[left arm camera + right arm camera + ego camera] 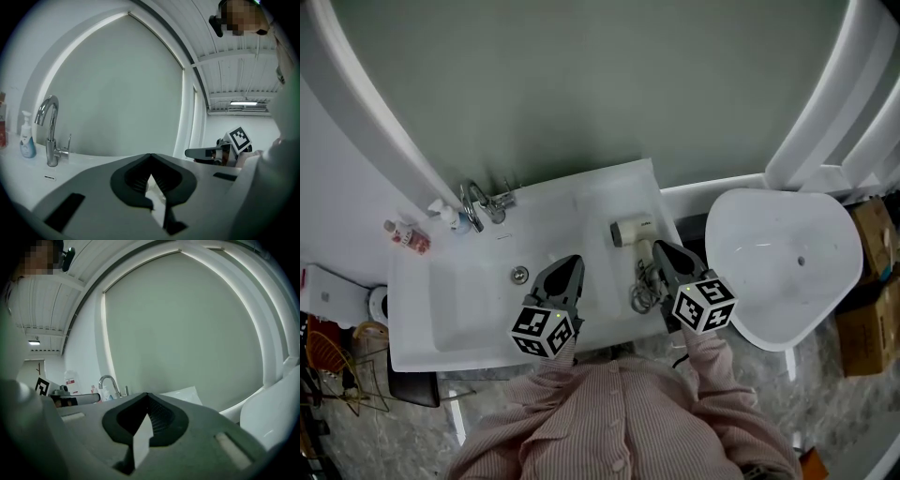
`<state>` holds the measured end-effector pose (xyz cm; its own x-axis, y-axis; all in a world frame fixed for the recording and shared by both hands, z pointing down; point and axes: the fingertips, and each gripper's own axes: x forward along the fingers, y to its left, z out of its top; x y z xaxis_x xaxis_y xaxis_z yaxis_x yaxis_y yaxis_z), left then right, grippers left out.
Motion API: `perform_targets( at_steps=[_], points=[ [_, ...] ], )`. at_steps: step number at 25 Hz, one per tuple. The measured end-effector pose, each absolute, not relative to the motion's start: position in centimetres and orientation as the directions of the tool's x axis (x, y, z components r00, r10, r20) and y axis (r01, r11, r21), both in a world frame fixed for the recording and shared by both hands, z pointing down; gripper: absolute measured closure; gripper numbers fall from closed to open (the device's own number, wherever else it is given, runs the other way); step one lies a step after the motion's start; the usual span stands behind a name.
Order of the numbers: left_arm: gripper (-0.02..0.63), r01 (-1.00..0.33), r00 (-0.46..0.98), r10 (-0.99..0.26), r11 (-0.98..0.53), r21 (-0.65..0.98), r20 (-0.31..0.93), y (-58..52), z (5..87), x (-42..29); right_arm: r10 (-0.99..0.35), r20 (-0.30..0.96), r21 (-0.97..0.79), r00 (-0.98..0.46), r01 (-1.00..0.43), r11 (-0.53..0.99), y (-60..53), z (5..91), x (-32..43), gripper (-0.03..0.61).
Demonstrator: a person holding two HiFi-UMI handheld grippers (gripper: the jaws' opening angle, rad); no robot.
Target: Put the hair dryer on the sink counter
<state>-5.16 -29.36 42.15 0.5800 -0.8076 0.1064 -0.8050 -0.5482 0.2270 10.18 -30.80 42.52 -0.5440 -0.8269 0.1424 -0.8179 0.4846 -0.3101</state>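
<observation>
The white hair dryer [633,230] lies on the right side of the white sink counter [609,192], with its dark cord [647,286] coiled toward the front edge. My right gripper [661,247] hovers just right of the dryer's handle, jaws shut and empty; in the right gripper view the jaws [147,394] meet at a point. My left gripper [573,261] is over the basin's right edge, left of the cord. It is also shut with nothing in it, as the left gripper view [150,154] shows.
A chrome faucet [478,202] stands at the back of the basin above the drain [518,274]. A soap bottle [445,214] and a red-labelled bottle [408,234] stand at the back left. A white oval tub [787,262] and cardboard boxes [872,281] are to the right.
</observation>
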Motion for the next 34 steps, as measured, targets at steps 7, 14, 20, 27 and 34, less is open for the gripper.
perform_targets(
  at_steps=[7,14,20,27,34],
  points=[
    [0.617,-0.828,0.544,-0.836,-0.52,0.209,0.077,-29.1,40.7,-6.7,-0.838,0.097,-0.306,-0.537,-0.817,0.488,-30.1,41.0,11.0,0.574],
    [0.617,-0.84,0.526,-0.848,-0.506,0.194,0.068,-29.0,40.4,-7.2,-0.848,0.086,-0.304,-0.524,-0.824,0.478,-29.8,40.8,11.5,0.574],
    [0.617,-0.842,0.522,-0.85,-0.502,0.199,0.064,-29.0,40.4,-7.6,-0.856,0.079,-0.308,-0.51,-0.829,0.466,-29.8,40.9,11.5,0.574],
    [0.617,-0.84,0.524,-0.849,-0.503,0.203,0.065,-29.1,40.5,-7.9,-0.867,0.076,-0.311,-0.492,-0.838,0.448,-29.9,40.9,11.7,0.574],
    [0.617,-0.837,0.529,-0.845,-0.502,0.218,0.084,-29.0,41.0,-7.9,-0.87,0.088,-0.306,-0.485,-0.844,0.439,-29.7,41.1,11.8,0.574]
  ],
)
